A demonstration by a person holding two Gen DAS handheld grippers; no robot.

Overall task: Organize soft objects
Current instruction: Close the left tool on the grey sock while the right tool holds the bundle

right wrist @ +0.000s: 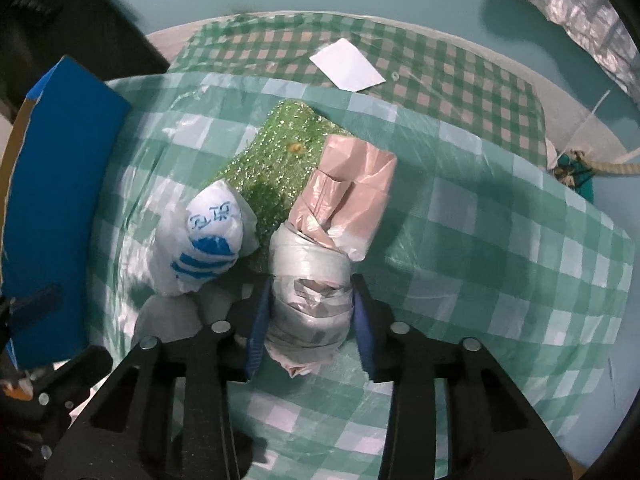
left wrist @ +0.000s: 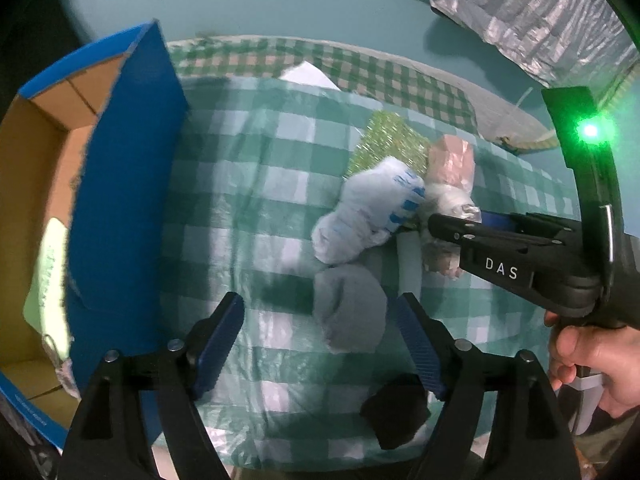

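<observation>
Several soft bundles lie on a green checked cloth (left wrist: 248, 184). My right gripper (right wrist: 310, 320) is closed around a clear-plastic bundle wrapped in grey tape (right wrist: 310, 300); in the left wrist view it (left wrist: 448, 216) comes in from the right. A pink plastic roll (right wrist: 352, 192) lies just beyond the bundle. A white bag with blue print (right wrist: 208, 240) and a glittery green pad (right wrist: 276, 160) lie to the left. My left gripper (left wrist: 320, 344) is open and empty, above a grey bundle (left wrist: 350, 308). A black bundle (left wrist: 396, 412) lies near its right finger.
An open blue cardboard box (left wrist: 120, 208) stands at the left, with a pale green packet (left wrist: 48, 272) inside. A white sheet of paper (right wrist: 346, 65) lies at the back of the cloth. A silver foil sheet (left wrist: 536, 12) lies on the floor at the far right.
</observation>
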